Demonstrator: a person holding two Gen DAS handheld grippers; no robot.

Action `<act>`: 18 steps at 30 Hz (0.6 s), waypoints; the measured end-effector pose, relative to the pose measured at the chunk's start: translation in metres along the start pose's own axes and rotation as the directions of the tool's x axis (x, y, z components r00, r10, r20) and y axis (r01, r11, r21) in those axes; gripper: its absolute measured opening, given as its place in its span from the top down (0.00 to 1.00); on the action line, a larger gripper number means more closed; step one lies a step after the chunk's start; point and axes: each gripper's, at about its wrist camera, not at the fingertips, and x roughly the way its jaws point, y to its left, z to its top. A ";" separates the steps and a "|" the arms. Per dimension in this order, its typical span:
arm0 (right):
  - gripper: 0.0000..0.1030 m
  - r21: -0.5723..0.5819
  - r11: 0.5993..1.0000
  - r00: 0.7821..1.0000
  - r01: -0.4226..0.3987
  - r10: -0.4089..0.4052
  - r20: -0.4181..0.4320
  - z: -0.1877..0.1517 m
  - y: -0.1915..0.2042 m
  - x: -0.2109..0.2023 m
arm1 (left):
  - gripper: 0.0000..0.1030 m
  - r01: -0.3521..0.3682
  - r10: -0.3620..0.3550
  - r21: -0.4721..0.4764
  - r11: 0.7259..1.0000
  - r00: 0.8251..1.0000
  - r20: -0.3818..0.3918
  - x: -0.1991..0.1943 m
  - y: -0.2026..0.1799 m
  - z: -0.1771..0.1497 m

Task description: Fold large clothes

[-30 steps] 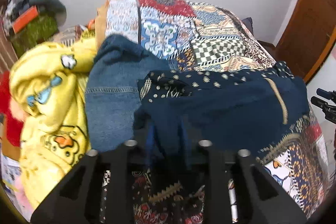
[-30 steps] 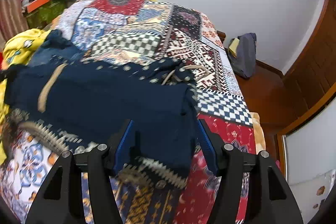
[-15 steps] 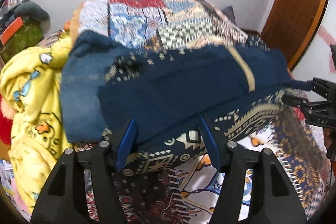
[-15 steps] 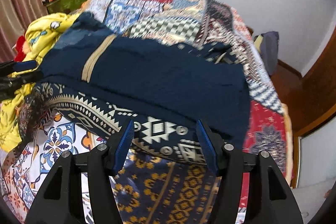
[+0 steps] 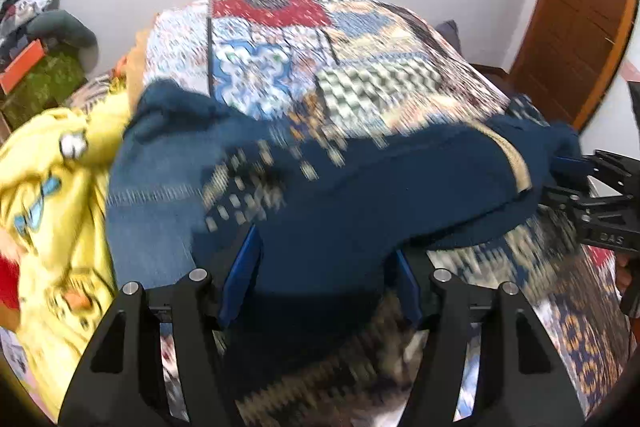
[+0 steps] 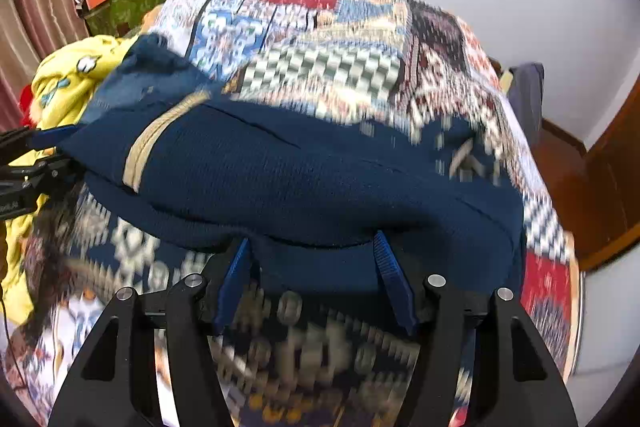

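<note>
Left wrist view: left gripper (image 5: 320, 279) fingers (image 5: 242, 279) stand wide apart, with a fold of the navy garment (image 5: 360, 203) bulging between them; whether they bear on the cloth I cannot tell. Garment lies across the patchwork bed (image 5: 360, 67), near edge raised, probably to carry it over into a fold. Yellow clothes (image 5: 52, 187) lie just beside it.

Right wrist view: right gripper (image 6: 316, 283) fingers (image 6: 394, 283) likewise apart around the garment (image 6: 320, 171) edge; grip unclear. Long axis runs side to side, gripper to gripper; tan stripe (image 6: 160, 143) crosses it near the far end.
</note>
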 end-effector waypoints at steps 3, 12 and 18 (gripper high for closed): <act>0.44 0.022 0.998 0.998 0.056 -0.057 0.037 0.030 -0.006 0.003 | 0.40 -0.055 0.055 -0.008 0.998 0.998 0.002 0.016 0.011 0.029; 0.44 0.122 0.989 0.977 0.084 -0.105 0.184 0.065 -0.023 -0.047 | 0.40 -0.083 0.099 -0.137 0.987 0.989 0.112 -0.016 0.046 0.079; 0.43 0.037 0.999 0.993 -0.034 0.030 0.112 0.039 0.009 -0.039 | 0.40 0.026 -0.018 -0.122 0.992 0.997 0.070 -0.021 0.027 0.055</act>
